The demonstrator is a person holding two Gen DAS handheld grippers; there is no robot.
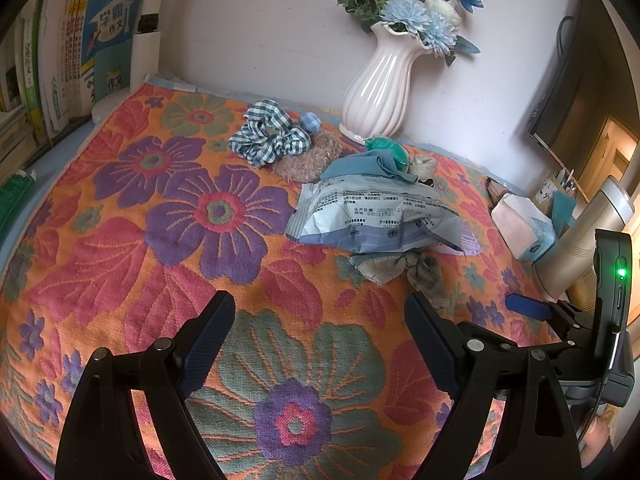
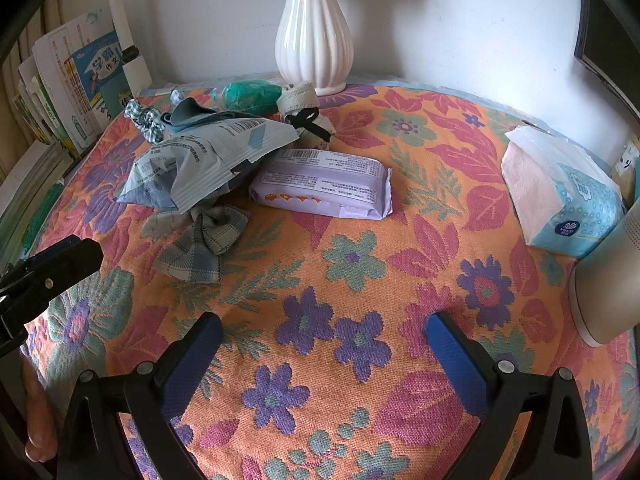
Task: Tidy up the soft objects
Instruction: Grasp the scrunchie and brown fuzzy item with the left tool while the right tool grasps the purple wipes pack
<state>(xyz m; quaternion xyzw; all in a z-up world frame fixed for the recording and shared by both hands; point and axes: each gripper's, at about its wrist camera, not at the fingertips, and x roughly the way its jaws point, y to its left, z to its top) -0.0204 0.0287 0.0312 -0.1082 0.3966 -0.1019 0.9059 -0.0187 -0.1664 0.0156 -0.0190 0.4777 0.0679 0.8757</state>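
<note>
Much of the heap of soft things is only partly seen. A crumpled pale blue-grey plastic packet printed with small text point(image 1: 374, 216) lies on top of the heap and hides most of a grey-blue checked fabric bow point(image 1: 394, 270), whose tails alone stick out from under its near edge. A flat lilac plastic packet with a barcode label point(image 2: 324, 188) is almost wholly covered in the left wrist view, while in the right wrist view it is shown in full, touching the crumpled packet. A folded teal cloth point(image 1: 370, 164) rests on the packet's far edge, with a green knitted item point(image 1: 386, 148) behind it that cannot be made out clearly. A blue-and-white gingham scrunchie point(image 1: 268, 134) sits ruffled beside a brown fuzzy plush piece point(image 1: 310, 160), of which only a part is seen. A small beige woven pouch tied with a black ribbon point(image 2: 306, 114) stands near the base of a white ribbed ceramic vase point(image 2: 314, 36), cut off at the top in the right wrist view. All of these rest on a woven orange cloth with raised purple, pink and green flowers point(image 2: 400, 240). A soft tissue pack in pale blue and white wrap point(image 2: 560, 192) lies well apart, at the right. The left gripper point(image 1: 320, 334) and the right gripper point(image 2: 324, 358) are both held over bare cloth, their jaws spread wide with nothing between them, blue textured pads facing inward
</note>
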